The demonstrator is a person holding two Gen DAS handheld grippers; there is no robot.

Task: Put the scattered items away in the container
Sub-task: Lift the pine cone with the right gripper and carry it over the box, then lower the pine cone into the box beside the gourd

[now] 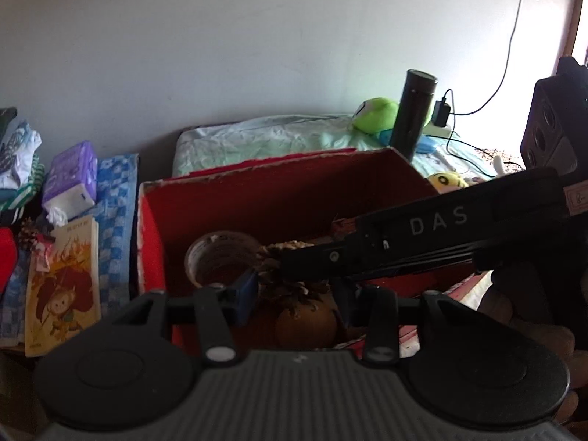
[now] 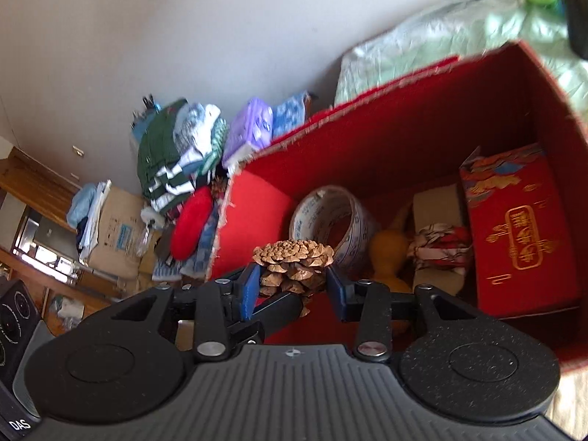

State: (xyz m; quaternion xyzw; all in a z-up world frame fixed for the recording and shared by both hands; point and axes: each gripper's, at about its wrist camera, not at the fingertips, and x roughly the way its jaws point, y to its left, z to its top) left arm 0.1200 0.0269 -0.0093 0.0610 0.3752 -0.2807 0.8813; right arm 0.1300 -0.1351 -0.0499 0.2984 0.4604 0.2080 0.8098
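A red open box (image 1: 257, 198) stands on the bed; it also shows in the right wrist view (image 2: 422, 117). Inside lie a tape roll (image 2: 330, 217), a yellow gourd (image 2: 389, 257), a patterned cloth bundle (image 2: 441, 250) and a red gift packet (image 2: 522, 235). A brown pine cone (image 2: 294, 261) sits between the blue pads of both grippers over the box. My right gripper (image 2: 292, 286) is shut on it. My left gripper (image 1: 297, 294) surrounds the same cone (image 1: 290, 279); whether its pads touch it is unclear. The right gripper's black body (image 1: 422, 235) crosses the left wrist view.
Left of the box lie a cartoon booklet (image 1: 62, 286), a purple tissue pack (image 1: 70, 180), a small pine cone (image 1: 29, 235) and folded clothes (image 2: 172, 158). A black flask (image 1: 413, 110), green plush (image 1: 378, 114) and charger cable (image 1: 441, 110) sit behind.
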